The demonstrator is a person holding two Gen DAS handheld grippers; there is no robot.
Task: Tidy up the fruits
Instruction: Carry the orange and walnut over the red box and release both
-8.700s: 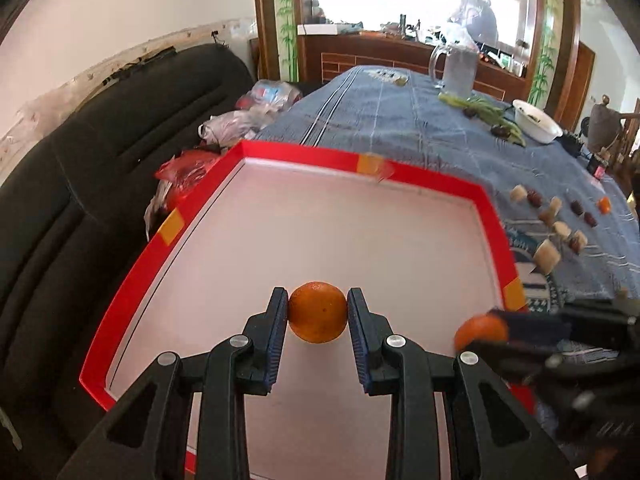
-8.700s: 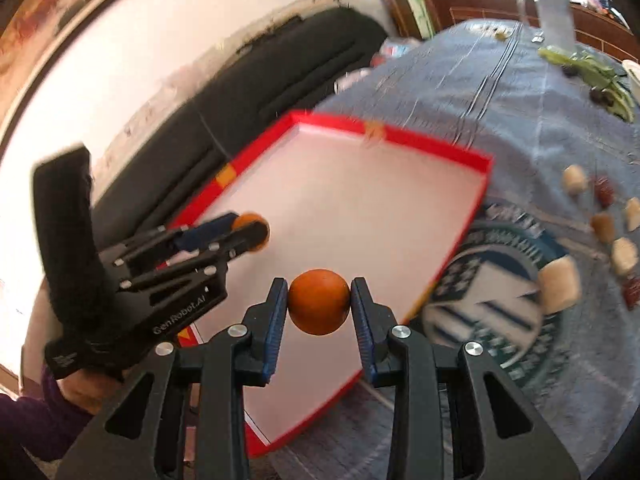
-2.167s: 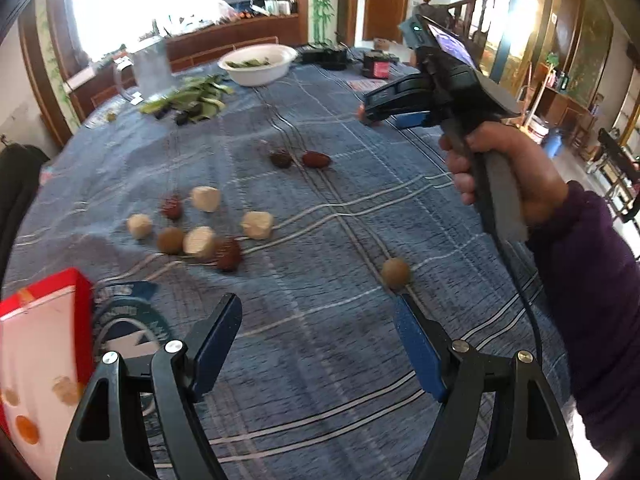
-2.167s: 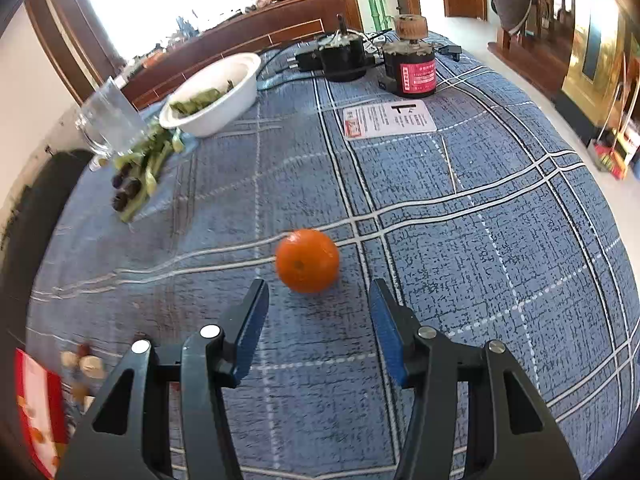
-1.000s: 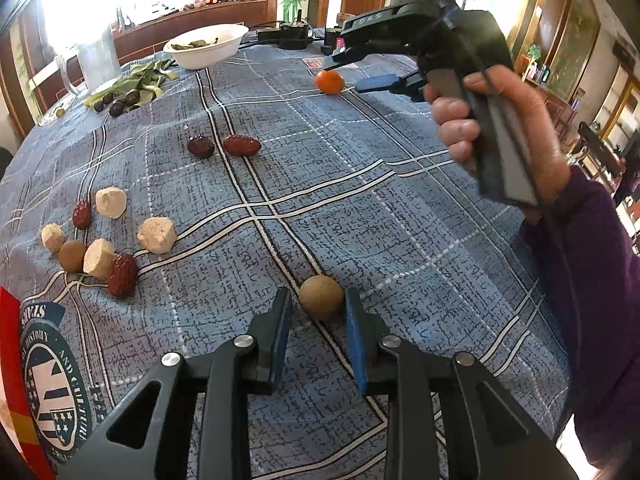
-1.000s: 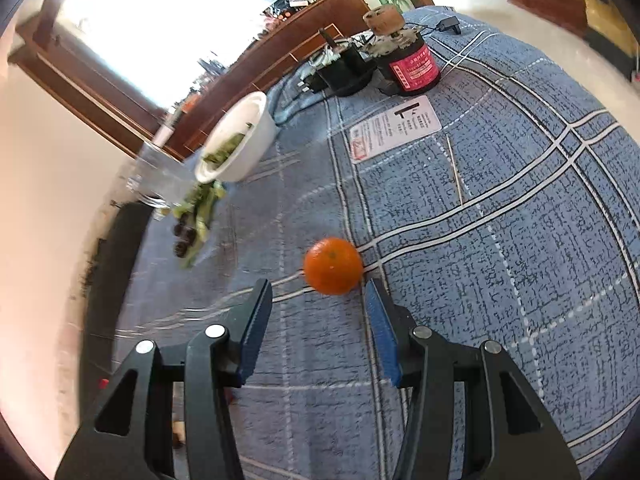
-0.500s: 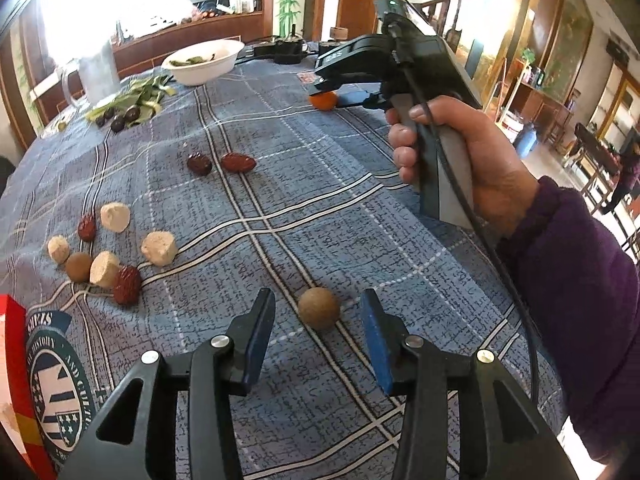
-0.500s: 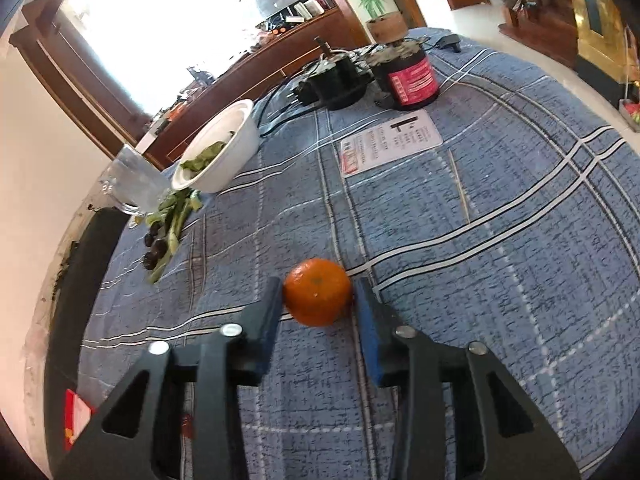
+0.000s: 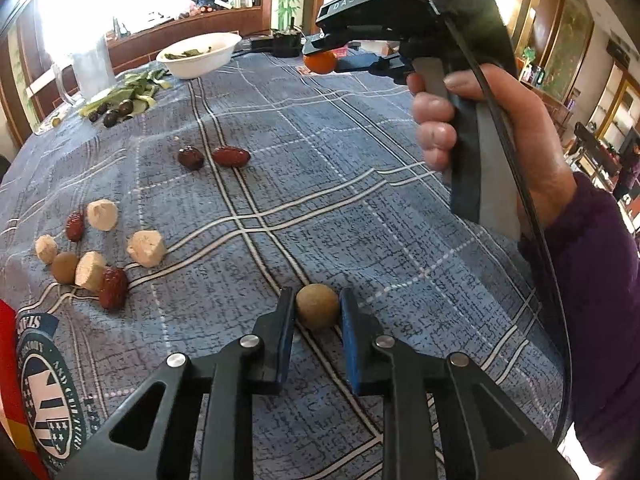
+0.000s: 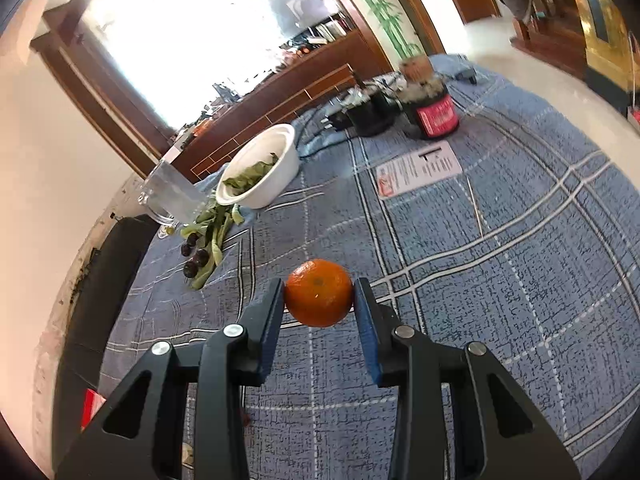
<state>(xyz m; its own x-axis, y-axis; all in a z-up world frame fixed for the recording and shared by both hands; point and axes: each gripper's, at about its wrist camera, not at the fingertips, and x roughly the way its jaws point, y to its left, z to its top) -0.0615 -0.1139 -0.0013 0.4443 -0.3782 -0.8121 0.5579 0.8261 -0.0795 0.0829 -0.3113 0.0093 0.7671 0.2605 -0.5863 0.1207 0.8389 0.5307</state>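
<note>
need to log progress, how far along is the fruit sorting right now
Done: cannot tell; only a corner of the red tray shows. In hand: the right gripper grips the orange, and the left gripper is closing on a round brown fruit between its fingers. Left: red dates, another brown fruit and pale chunks lie on the tablecloth.

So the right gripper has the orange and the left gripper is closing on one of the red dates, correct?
Not quite. The right gripper does hold the orange, but the left gripper is closing its jaws around the round brown fruit, not a red date. The left wrist view shows the red dates lying untouched farther out on the tablecloth.
</note>
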